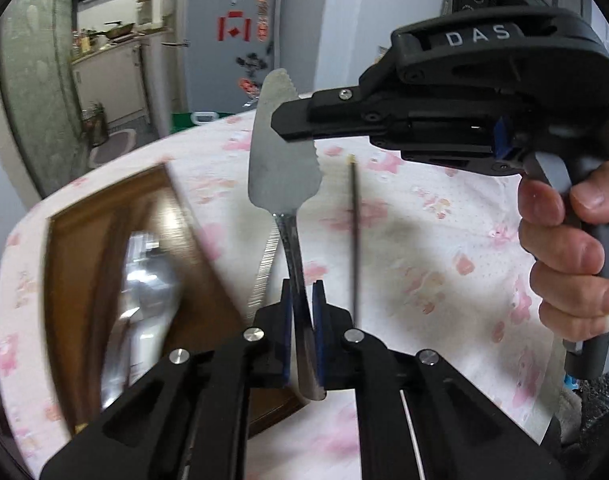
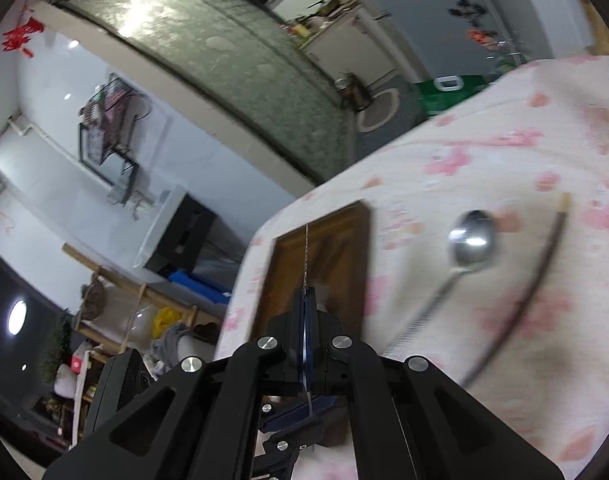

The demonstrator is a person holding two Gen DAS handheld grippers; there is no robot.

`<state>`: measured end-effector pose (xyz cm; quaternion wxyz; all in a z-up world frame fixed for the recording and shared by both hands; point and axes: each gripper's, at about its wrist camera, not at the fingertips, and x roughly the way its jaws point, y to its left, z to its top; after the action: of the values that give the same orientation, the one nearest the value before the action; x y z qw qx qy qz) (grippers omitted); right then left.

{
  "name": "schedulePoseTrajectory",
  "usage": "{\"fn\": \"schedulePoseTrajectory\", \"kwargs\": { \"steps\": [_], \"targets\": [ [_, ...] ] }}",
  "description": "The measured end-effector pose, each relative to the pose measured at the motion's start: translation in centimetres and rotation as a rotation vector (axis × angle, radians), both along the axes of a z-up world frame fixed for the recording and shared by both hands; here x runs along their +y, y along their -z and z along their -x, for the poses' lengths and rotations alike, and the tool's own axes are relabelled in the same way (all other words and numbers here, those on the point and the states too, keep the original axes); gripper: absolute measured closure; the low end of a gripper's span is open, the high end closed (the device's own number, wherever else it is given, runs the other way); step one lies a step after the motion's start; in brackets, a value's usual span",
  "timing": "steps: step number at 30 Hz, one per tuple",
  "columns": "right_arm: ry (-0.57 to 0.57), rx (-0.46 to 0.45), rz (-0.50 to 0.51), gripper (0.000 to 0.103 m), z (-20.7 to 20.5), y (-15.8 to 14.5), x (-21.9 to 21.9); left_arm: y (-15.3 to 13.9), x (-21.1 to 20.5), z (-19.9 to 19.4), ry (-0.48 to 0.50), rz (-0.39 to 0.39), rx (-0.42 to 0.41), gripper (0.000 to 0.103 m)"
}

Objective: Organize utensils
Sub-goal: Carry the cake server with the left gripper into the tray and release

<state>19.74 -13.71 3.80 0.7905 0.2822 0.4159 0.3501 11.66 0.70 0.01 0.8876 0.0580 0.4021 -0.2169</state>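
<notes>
The left gripper (image 1: 302, 308) has its fingers pinched on the handle of a cake server (image 1: 282, 160), held up off the tabletop (image 1: 424, 216) with its long axis running away from the camera, blade at the far end. The right gripper (image 1: 280, 124) reaches in from the right and meets that blade side-on; in its own view its fingers (image 2: 309, 320) are pressed nearly together on a thin metal edge, which I take to be the same server seen edge-on, though blur leaves that unsure. So both grippers appear to hold one utensil, the left at the handle, the right at the blade.

The wooden tray (image 1: 104, 248) lies below and to the left of the server, already holding something shiny. A spoon (image 2: 470, 240) and a dark chopstick (image 1: 356, 240) rest on the cloth to the right, their long axes roughly parallel to the server.
</notes>
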Motion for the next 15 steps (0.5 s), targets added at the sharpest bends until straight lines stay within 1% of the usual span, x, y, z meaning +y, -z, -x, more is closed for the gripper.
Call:
{"fn": "schedulePoseTrajectory", "kwargs": {
  "steps": [4,7,8,10,13,15],
  "targets": [
    [-0.077,0.013,-0.051,0.103,-0.4,0.0,4.7,-0.5,3.9,0.3,-0.077,-0.040,0.006,0.093],
    [-0.121,0.066,-0.089,0.103,-1.2,1.4,7.9,0.2,7.0,0.1,-0.152,-0.101,0.035,0.094],
    [-0.127,0.081,-0.091,0.102,-1.4,2.0,8.7,0.4,7.9,0.0,-0.167,-0.108,0.046,0.094],
    [-0.135,0.107,-0.078,0.102,-1.7,3.3,10.3,1.3,9.4,-0.4,-0.200,-0.117,0.073,0.094],
    [-0.141,0.129,-0.044,0.101,-2.1,4.7,11.7,2.3,10.2,-0.8,-0.216,-0.134,0.097,0.094],
    [-0.140,0.135,-0.016,0.099,-2.2,5.3,12.1,2.8,10.3,-0.7,-0.217,-0.148,0.098,0.094]
  ]
}}
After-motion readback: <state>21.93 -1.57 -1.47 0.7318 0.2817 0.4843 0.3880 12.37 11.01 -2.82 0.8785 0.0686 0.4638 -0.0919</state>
